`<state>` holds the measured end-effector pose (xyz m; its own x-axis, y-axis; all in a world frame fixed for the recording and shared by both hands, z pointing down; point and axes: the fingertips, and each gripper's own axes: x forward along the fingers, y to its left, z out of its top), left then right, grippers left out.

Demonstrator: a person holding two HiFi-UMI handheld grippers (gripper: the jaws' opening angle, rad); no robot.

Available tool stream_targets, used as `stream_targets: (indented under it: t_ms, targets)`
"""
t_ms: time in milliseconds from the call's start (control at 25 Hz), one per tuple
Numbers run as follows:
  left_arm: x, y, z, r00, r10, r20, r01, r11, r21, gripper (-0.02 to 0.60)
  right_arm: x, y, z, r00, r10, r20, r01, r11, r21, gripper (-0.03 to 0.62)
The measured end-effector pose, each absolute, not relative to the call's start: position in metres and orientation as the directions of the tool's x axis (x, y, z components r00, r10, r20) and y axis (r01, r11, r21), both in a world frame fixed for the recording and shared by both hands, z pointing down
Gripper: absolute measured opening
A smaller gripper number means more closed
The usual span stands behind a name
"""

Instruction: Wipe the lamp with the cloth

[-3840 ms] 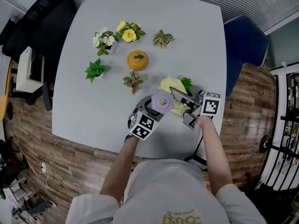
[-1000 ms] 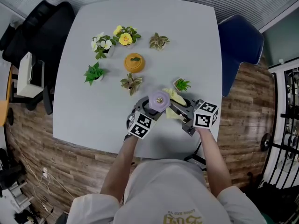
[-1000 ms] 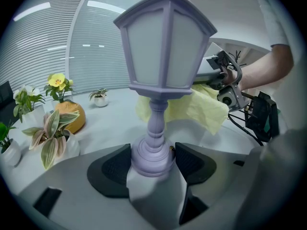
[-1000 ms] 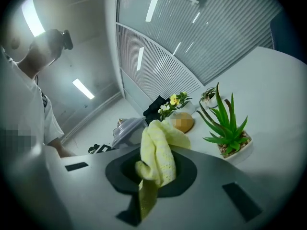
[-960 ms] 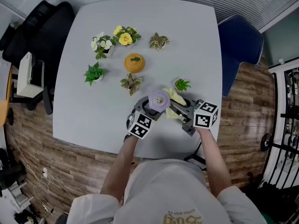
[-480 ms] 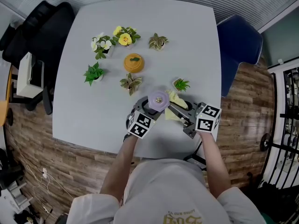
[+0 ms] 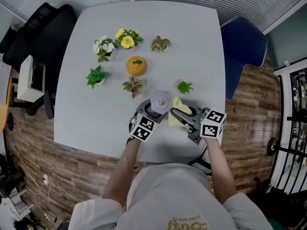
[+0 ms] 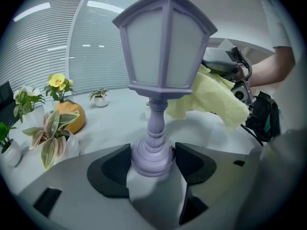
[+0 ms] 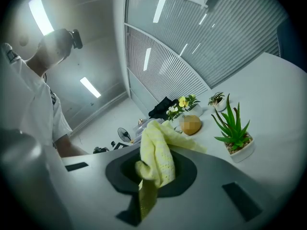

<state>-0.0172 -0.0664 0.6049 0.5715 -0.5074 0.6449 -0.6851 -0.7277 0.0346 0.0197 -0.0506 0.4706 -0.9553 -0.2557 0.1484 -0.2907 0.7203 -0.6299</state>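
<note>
Grey table [image 7: 91, 114] under me, lamp [image 8: 163, 56] in my left claw [image 8: 152, 163], cloth [image 9: 156, 152] in my right claw [image 9: 154, 172].

My left claw's jaws are closed onto the round base of the lilac lantern-shaped lamp, which stands upright between them. My right claw is clamped tight on the yellow cloth, with a fold bunched between the jaws and a tail hanging below. Seen from the left gripper view, the cloth lies against the right side of the lantern head. Both claws sit near the table's near edge, close in front of me. Just beyond the cloth stands a small green succulent [image 7: 184, 86]. Farther back are a variegated plant [image 7: 133, 86], an orange pot [image 7: 136, 65], a yellow-flowered plant [image 7: 126, 41] and more little potted plants. At the table's right stands a blue chair [image 7: 244, 42].
</note>
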Motion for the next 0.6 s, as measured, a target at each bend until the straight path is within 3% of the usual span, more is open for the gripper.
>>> stream_targets:
  t_ms: [600]
  targets:
    - [-0.017, -0.067, 0.605, 0.57, -0.51, 0.644, -0.688, -0.725, 0.035, 0.293, -0.003, -0.03, 0.466, -0.978, -0.165, 0.129, -0.209, 0.773, -0.598, 0.034]
